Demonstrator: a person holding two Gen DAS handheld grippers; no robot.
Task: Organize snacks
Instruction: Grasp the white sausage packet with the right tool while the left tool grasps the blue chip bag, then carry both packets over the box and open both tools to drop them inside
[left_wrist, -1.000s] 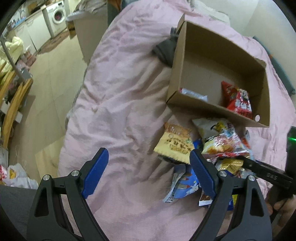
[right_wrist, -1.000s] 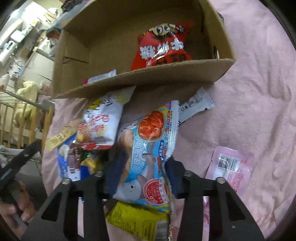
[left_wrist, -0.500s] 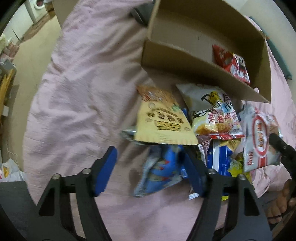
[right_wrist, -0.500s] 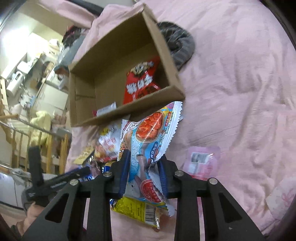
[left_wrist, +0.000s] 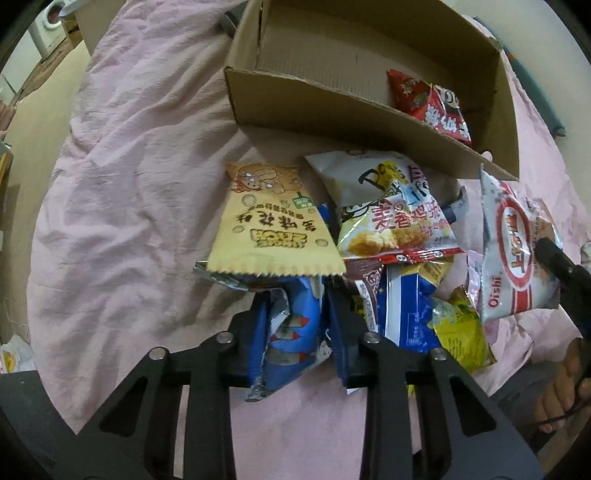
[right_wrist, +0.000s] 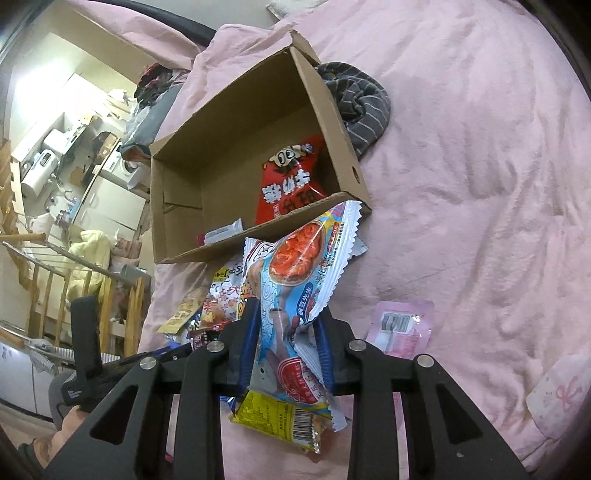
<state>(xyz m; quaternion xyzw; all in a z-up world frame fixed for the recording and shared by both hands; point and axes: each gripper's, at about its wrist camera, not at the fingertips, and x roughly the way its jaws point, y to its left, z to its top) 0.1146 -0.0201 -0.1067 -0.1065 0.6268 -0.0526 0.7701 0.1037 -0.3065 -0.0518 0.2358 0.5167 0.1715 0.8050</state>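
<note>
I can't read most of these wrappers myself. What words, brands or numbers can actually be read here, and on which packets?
"Oishi": white packet with red ring, held up at right.
Large Chinese characters, unclear: red bag in cardboard box; yellow-tan packet; white chicken-snack bag.
Barcode digits too small: yellow wrapper; pink pouch.

Left tool (left_wrist: 295, 314): both blue-padded fingers drawn close together, clamped on a blue packet (left_wrist: 291, 332), pointing forward and held low. Right tool (right_wrist: 286, 332): fingers likewise closed, gripping a pale-blue packet (right_wrist: 295, 295) that stands upright between them. A bare hand (left_wrist: 561, 387) grips the right tool's handle.
</note>
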